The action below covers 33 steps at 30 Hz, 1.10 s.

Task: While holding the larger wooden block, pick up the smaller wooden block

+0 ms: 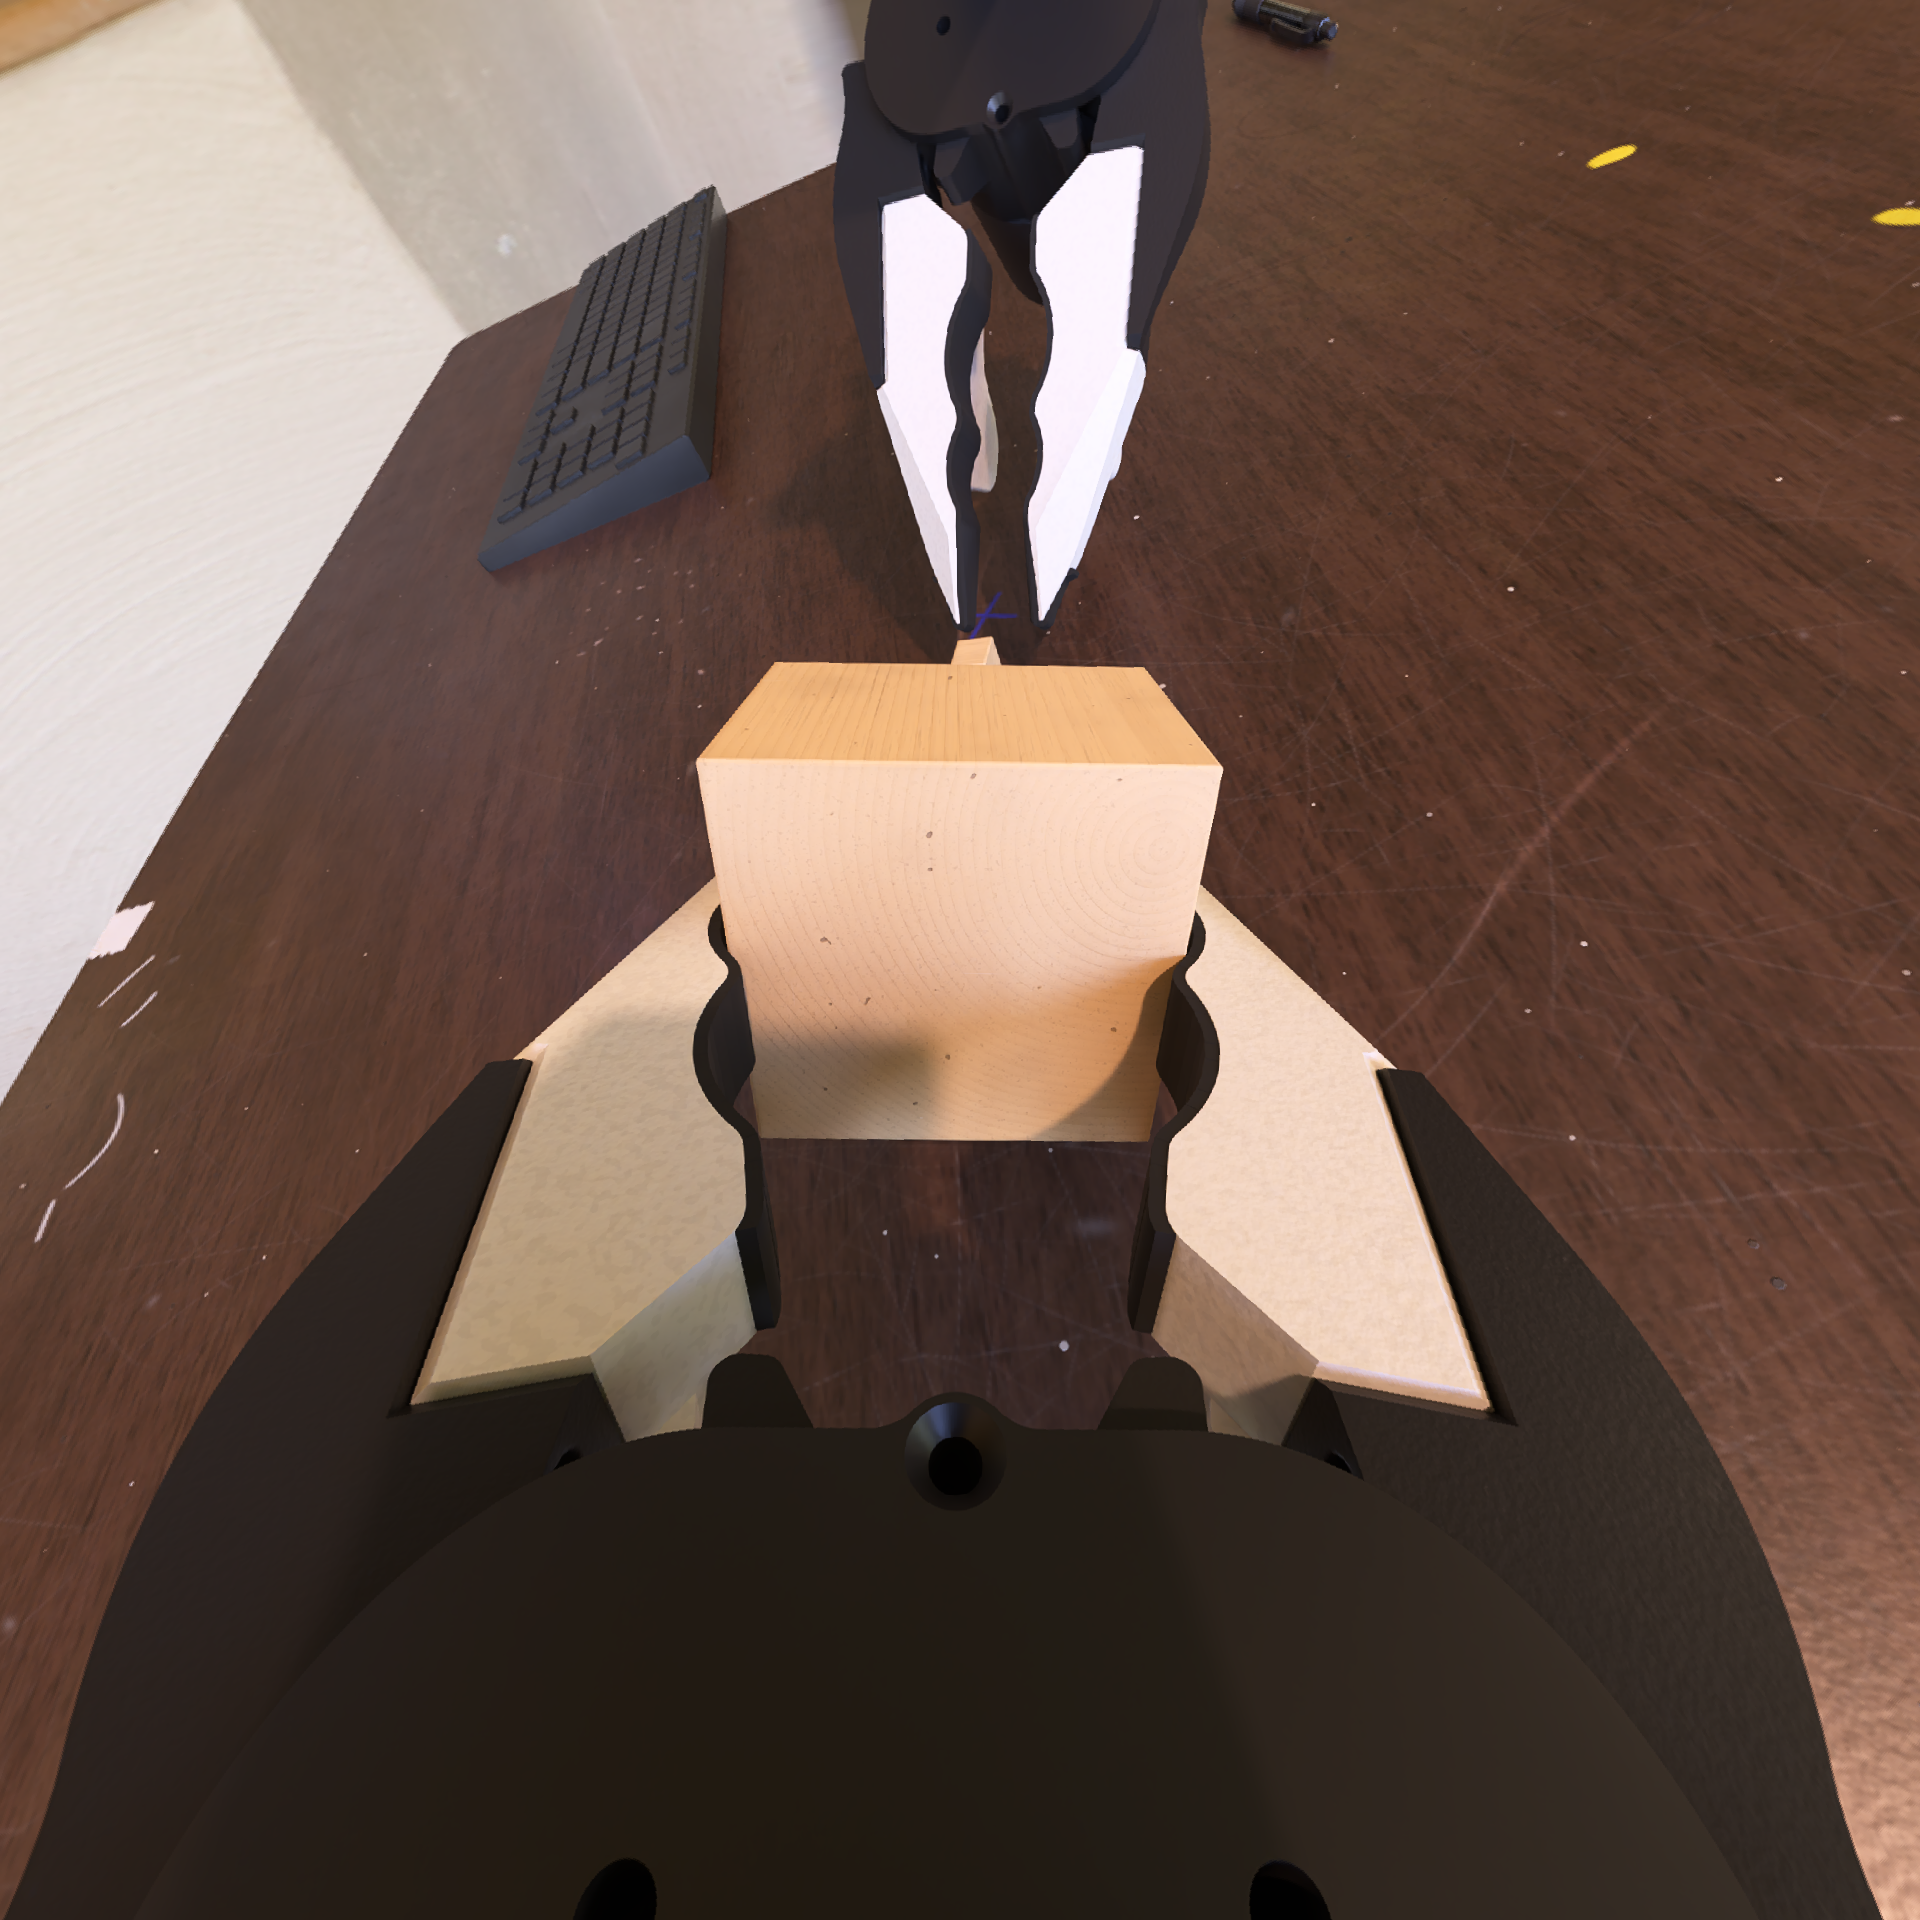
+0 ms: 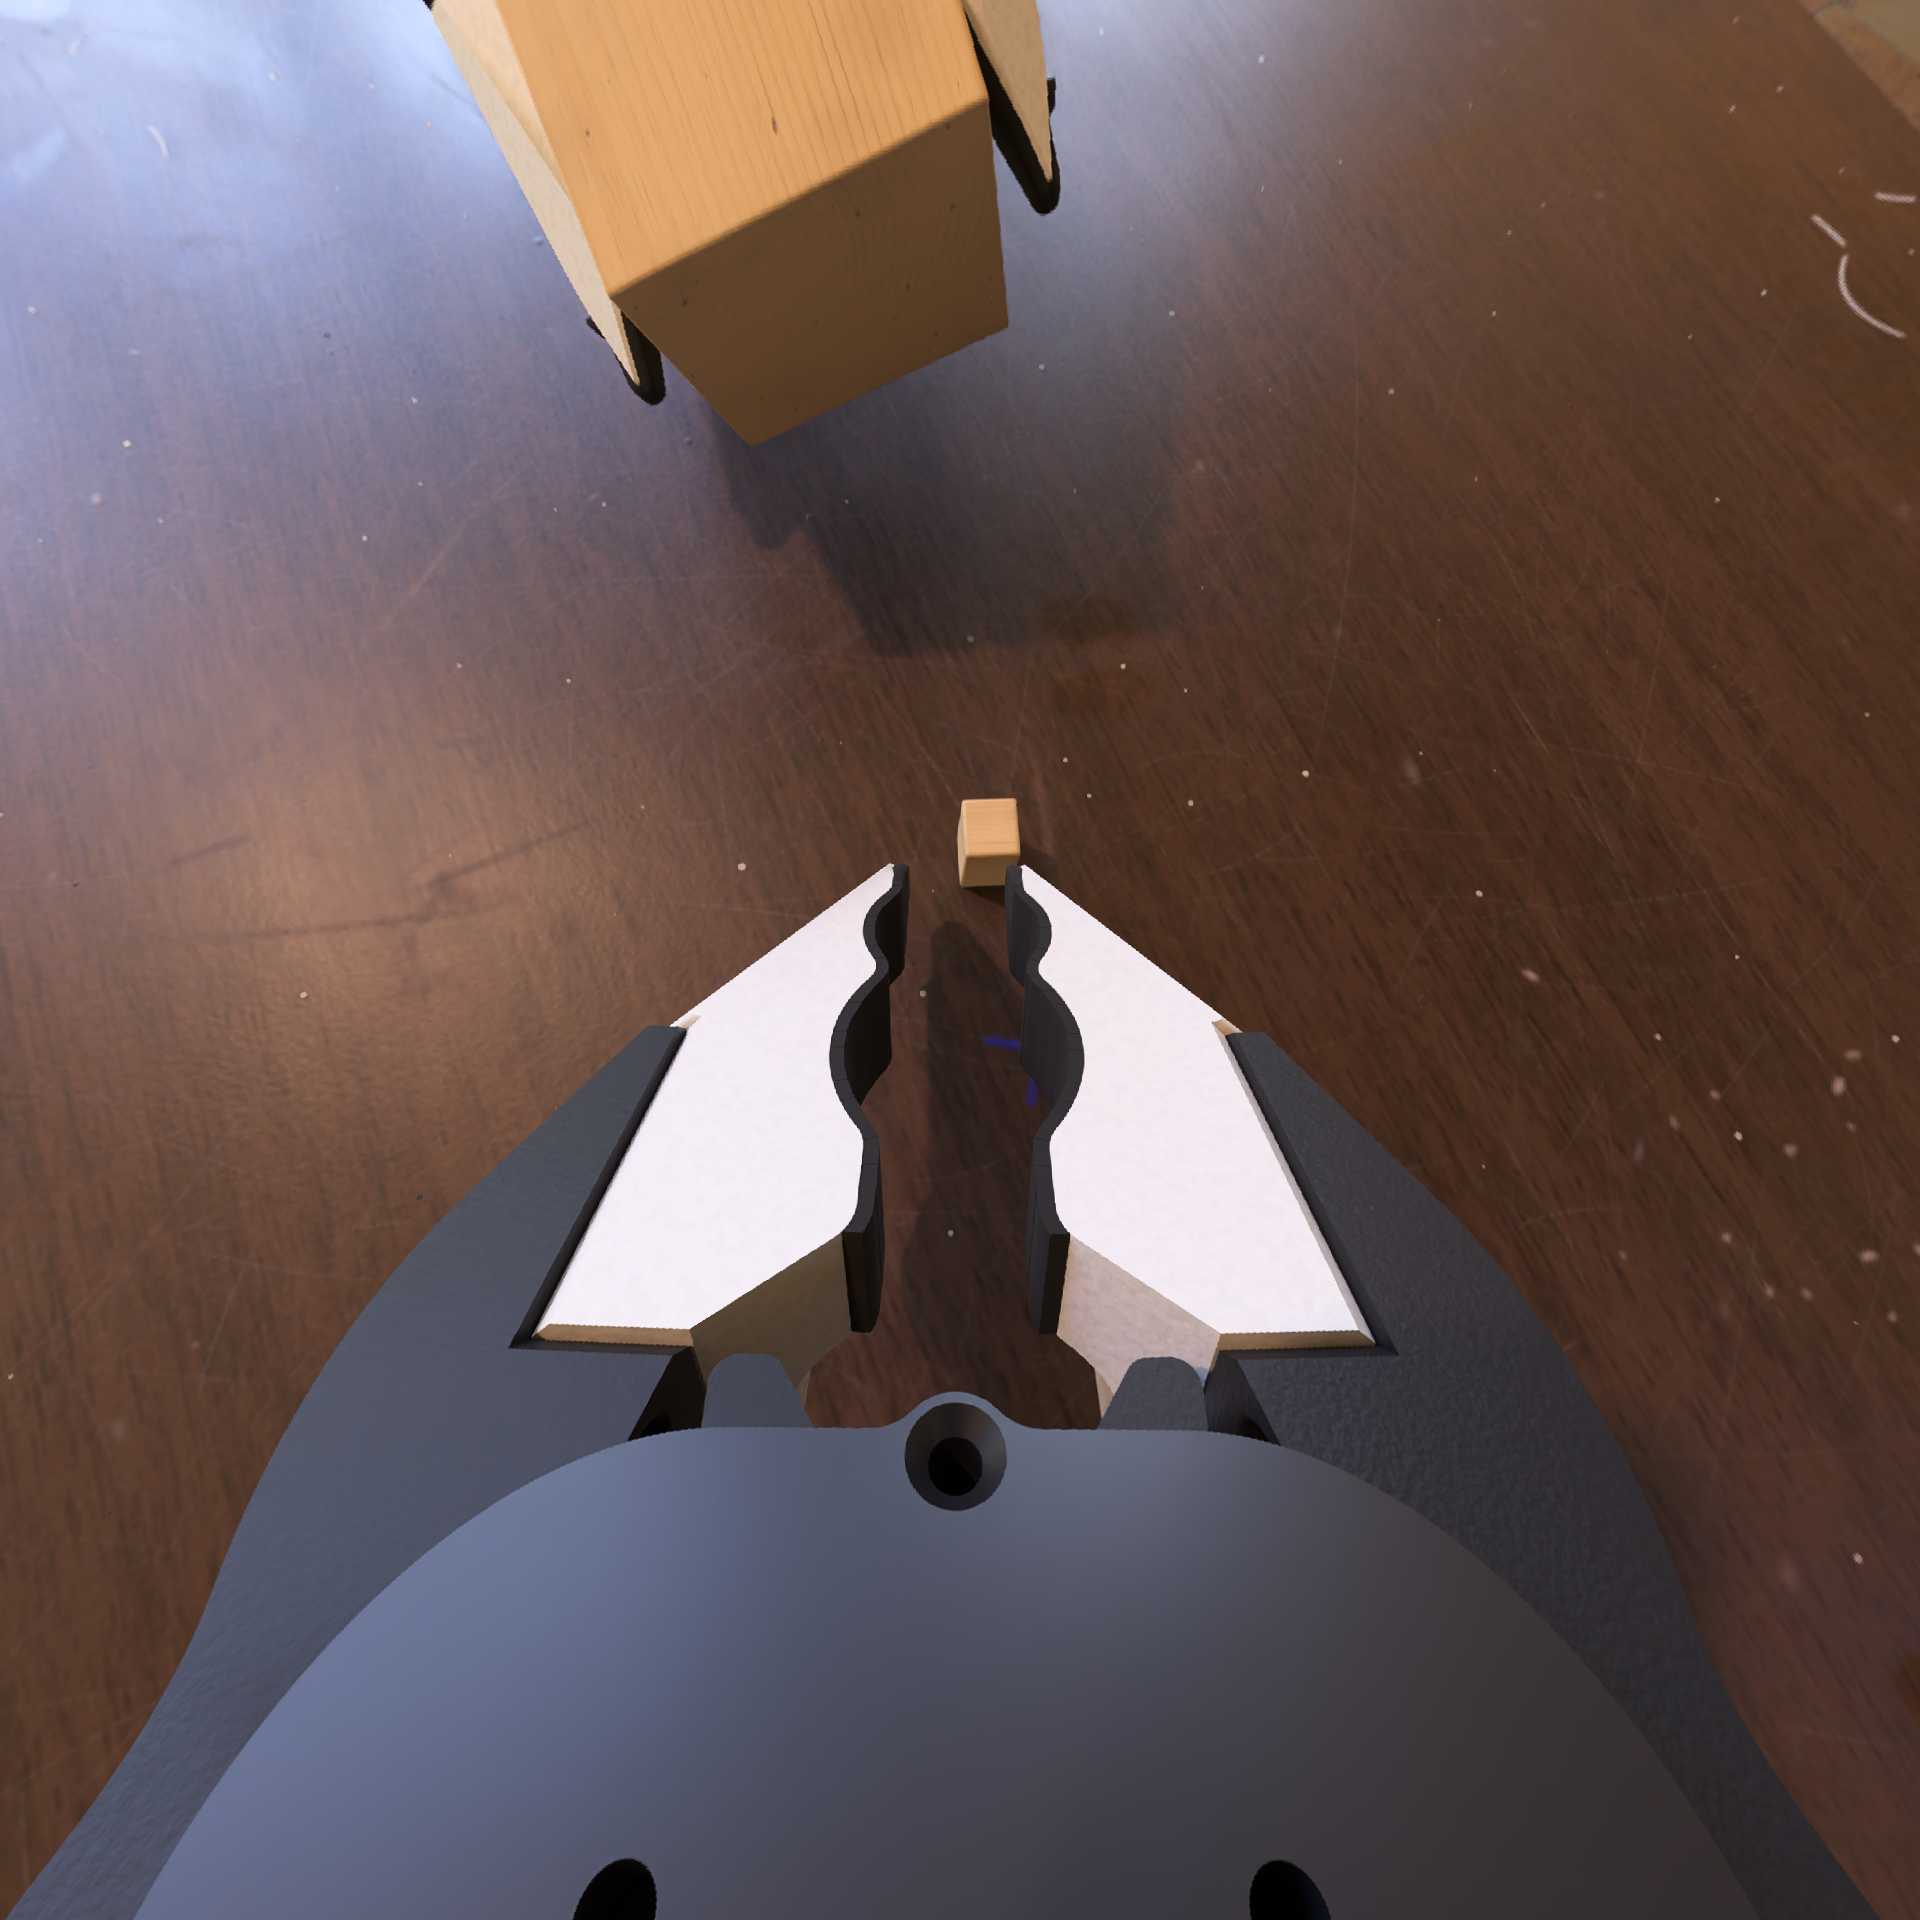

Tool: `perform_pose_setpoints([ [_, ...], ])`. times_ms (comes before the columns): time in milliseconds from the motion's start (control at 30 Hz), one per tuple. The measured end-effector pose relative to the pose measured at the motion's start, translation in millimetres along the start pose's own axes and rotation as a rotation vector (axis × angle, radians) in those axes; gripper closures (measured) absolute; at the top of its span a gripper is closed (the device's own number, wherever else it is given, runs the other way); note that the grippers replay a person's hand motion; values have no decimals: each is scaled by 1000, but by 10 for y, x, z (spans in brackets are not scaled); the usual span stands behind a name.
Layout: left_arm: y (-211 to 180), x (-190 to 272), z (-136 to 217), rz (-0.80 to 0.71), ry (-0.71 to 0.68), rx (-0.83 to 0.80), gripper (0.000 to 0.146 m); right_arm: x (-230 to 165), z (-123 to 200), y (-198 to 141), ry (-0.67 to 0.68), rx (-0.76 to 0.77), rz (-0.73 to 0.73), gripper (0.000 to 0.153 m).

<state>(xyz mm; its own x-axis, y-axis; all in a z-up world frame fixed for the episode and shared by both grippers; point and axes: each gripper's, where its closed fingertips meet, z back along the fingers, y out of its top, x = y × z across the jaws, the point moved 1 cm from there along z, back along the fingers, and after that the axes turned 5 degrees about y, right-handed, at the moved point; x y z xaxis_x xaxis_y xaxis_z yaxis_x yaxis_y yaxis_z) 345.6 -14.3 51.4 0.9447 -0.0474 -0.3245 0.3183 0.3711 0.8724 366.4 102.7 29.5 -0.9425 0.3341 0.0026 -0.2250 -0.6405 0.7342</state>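
The larger wooden block (image 1: 956, 914) is a pale cube. My left gripper (image 1: 956, 920) is shut on its lower sides and holds it above the dark wooden table (image 1: 1507, 831). In the right wrist view the block (image 2: 769, 187) hangs at the top, with a left finger (image 2: 1029, 125) beside it. The smaller wooden block (image 2: 985, 842) is a tiny cube on the table. It lies just beyond the tips of my right gripper (image 2: 956, 878), slightly right of centre. The right gripper is open by a narrow gap and empty. In the left wrist view the right gripper (image 1: 1003, 621) points down at the small block (image 1: 975, 652).
A black keyboard (image 1: 623, 384) lies at the far left, near the table's left edge (image 1: 312, 582). A small dark object (image 1: 1283, 21) and yellow spots (image 1: 1610, 156) are at the far right. White scratch marks (image 2: 1860, 291) show on the table.
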Motion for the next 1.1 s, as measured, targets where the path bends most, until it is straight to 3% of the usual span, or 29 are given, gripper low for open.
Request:
perform_pose_setpoints([
  [467, 13, -23, 8, 13, 12, 14, 67, 121, 80, 183, -33, 256, -29, 131],
  [667, 1, -11, -3, 5, 7, 1, 67, 86, 59, 156, -2, 232, -31, 129],
  [867, 11, -17, 10, 17, 4, 11, 67, -69, -15, -25, 64, 80, -28, 129],
  [1100, 20, -22, 20, 31, -3, 18, 67, -134, 9, -123, 66, 34, -22, 129],
])
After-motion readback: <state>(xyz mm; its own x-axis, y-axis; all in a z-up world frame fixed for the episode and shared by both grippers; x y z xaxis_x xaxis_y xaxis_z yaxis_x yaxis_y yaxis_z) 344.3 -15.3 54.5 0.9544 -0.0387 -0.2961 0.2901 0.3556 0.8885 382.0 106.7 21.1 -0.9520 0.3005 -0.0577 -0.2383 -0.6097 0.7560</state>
